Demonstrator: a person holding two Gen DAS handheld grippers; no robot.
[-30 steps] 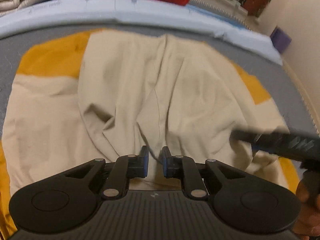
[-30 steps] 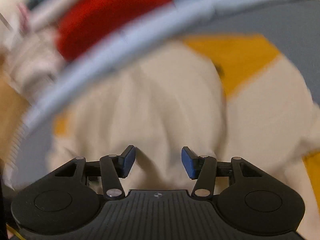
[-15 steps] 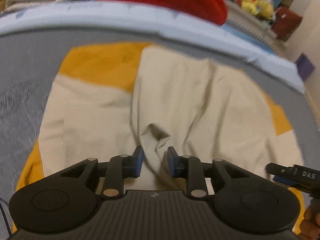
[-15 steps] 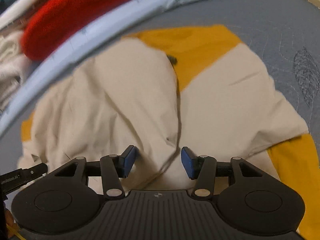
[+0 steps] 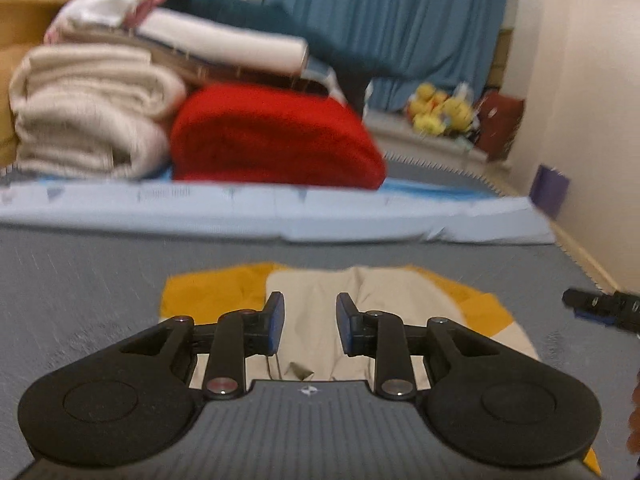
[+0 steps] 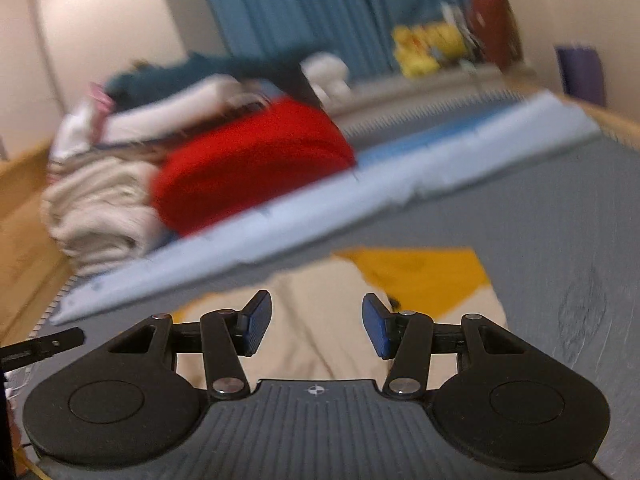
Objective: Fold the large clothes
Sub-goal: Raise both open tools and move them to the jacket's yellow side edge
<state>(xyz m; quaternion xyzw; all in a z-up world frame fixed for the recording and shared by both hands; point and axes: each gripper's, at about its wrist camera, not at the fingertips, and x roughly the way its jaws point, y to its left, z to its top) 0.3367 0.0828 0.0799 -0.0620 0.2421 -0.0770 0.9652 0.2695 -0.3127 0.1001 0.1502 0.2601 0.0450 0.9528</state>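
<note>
A cream and mustard-yellow garment (image 5: 380, 292) lies folded on the grey bed cover (image 5: 80, 280); it also shows in the right wrist view (image 6: 320, 320). My left gripper (image 5: 310, 324) is open and empty, lifted above the garment's near part. My right gripper (image 6: 316, 328) is open and empty, also above the garment. The tip of the right gripper (image 5: 600, 306) shows at the right edge of the left wrist view. The tip of the left gripper (image 6: 44, 344) shows at the left of the right wrist view.
A stack of folded clothes stands at the far side: a red one (image 5: 276, 136), cream ones (image 5: 88, 112), white and teal on top. A light blue sheet edge (image 5: 280, 212) runs in front of it. Blue curtain (image 5: 380, 12), yellow plush toys (image 5: 440, 112) and wall are behind.
Both grippers have risen and tilted up from the garment, so the clothes stack and room fill the views. My left gripper's fingers have opened wider and let go of the cloth fold.
</note>
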